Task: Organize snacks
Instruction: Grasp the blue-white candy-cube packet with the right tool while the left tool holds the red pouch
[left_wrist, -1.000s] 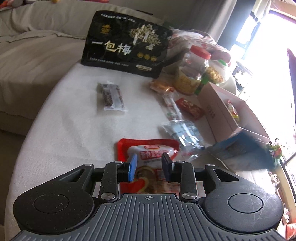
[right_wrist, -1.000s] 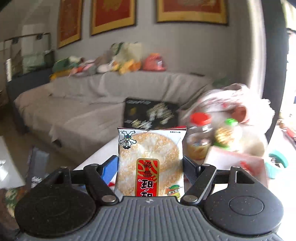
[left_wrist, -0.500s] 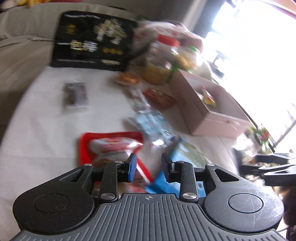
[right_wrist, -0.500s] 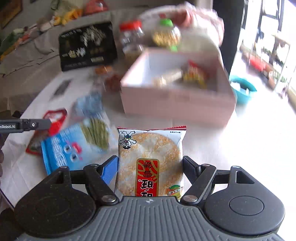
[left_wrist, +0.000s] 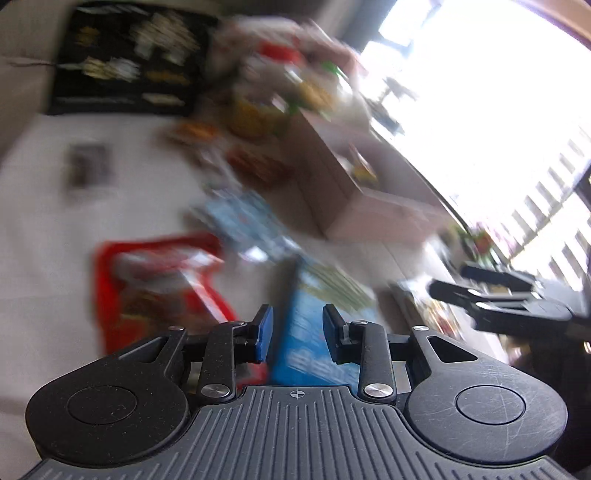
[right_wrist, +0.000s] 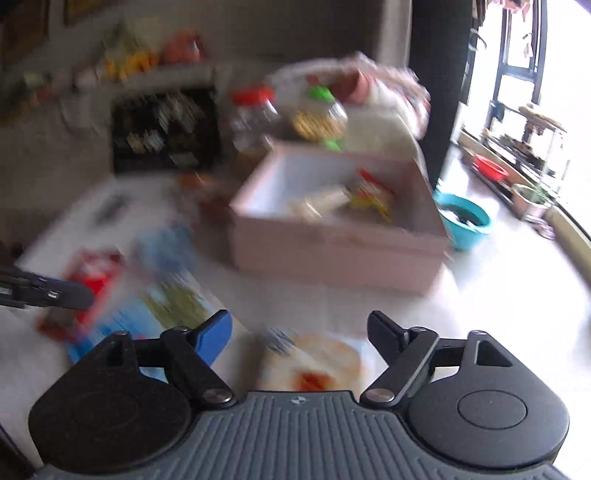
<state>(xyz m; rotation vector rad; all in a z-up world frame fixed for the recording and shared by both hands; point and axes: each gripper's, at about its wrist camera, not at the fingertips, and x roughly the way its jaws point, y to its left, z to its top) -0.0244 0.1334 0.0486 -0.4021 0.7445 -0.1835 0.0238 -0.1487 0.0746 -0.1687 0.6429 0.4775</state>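
Both views blurred by motion.

Right hand-held gripper (right_wrist: 299, 332): jaws have just been opening and stand wide. The rice cracker packet (right_wrist: 310, 365) lies between them on the white tabletop (right_wrist: 498, 314), clear of both fingers, just near of the pink box (right_wrist: 332, 254).

Pink box: open top, a few small snack packets (right_wrist: 354, 195) inside, on the right half of the tabletop.

Left hand-held gripper (left_wrist: 297, 334): jaws narrow, a gap between the pads, nothing in it. It hangs above the near edge of the blue snack bag (left_wrist: 314, 332), which lies flat. Whether the fingers touch the bag I cannot tell.

Red snack bag (left_wrist: 155, 280): flat on the tabletop, just left of the blue bag. A small clear-wrapped pack (left_wrist: 243, 225) lies beyond them, towards the box.

Far side: large black snack bag (left_wrist: 125, 59) propped upright. To its right a jar with a red lid (right_wrist: 255, 118) and a jar with a green lid (right_wrist: 319, 114), both just behind the box. A small dark packet (left_wrist: 88, 166) lies alone at the left of the tabletop.

In the left wrist view the right hand-held gripper shows at the right edge.
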